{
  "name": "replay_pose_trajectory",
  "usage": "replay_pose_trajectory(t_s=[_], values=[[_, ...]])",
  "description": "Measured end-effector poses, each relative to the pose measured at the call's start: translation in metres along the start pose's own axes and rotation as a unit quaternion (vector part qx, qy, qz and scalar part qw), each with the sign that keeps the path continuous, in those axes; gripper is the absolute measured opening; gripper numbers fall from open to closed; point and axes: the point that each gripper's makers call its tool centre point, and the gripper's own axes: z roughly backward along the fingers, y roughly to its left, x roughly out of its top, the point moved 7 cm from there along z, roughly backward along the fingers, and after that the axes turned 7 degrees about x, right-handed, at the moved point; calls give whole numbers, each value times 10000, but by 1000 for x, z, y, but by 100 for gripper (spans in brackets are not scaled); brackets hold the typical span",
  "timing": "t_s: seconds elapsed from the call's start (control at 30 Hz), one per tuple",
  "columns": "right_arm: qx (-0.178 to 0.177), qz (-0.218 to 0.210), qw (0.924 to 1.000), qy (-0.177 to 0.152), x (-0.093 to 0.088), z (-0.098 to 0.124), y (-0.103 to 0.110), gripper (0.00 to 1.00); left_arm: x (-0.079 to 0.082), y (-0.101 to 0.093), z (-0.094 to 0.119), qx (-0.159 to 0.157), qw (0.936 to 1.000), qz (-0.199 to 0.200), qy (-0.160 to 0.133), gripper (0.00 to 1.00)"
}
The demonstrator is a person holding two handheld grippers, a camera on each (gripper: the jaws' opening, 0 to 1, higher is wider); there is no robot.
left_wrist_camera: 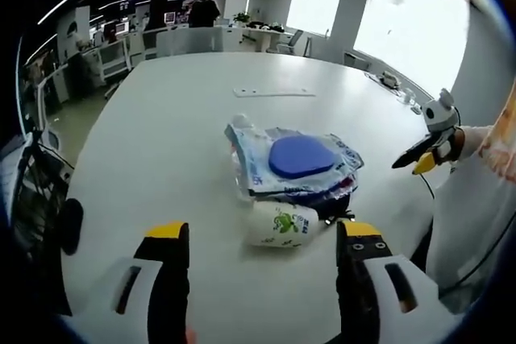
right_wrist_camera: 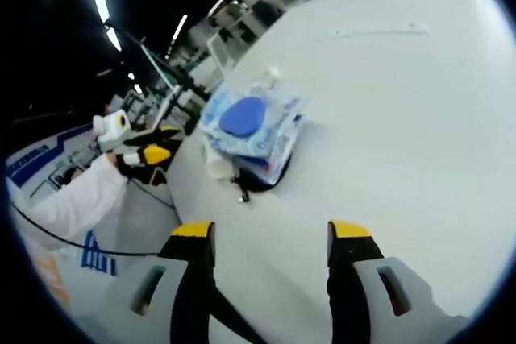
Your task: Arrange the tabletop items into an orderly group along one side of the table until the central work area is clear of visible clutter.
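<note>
The left gripper hangs open and empty just short of the white bottle, which lies against the stacked wipe packs near the table edge. The right gripper, also open, hovers apart; a careless nudge could roll the bottle off

I held the left gripper low with its yellow-tipped jaws spread wide apart and nothing between them. The right gripper sat the same way, jaws parted and empty, my white sleeve behind it.
</note>
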Motion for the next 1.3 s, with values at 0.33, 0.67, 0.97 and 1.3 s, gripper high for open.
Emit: replay_pose_trajectory(t_s=[0.33, 0.67, 0.97, 1.3], values=[[36, 79, 10000, -37, 9, -5, 3, 50, 5, 1, -10, -81, 10000, -45, -28, 71], [122, 224, 9996, -108, 27, -15, 8, 41, 11, 2, -23, -4, 10000, 74, 11, 61], [131, 286, 9990, -314, 47, -19, 4, 32, 18, 6, -31, 212, 9988, 428, -56, 51], [119, 106, 9989, -449, 59, -30, 4, 25, 23, 3, -40, 312, 9964, 785, -50, 45]])
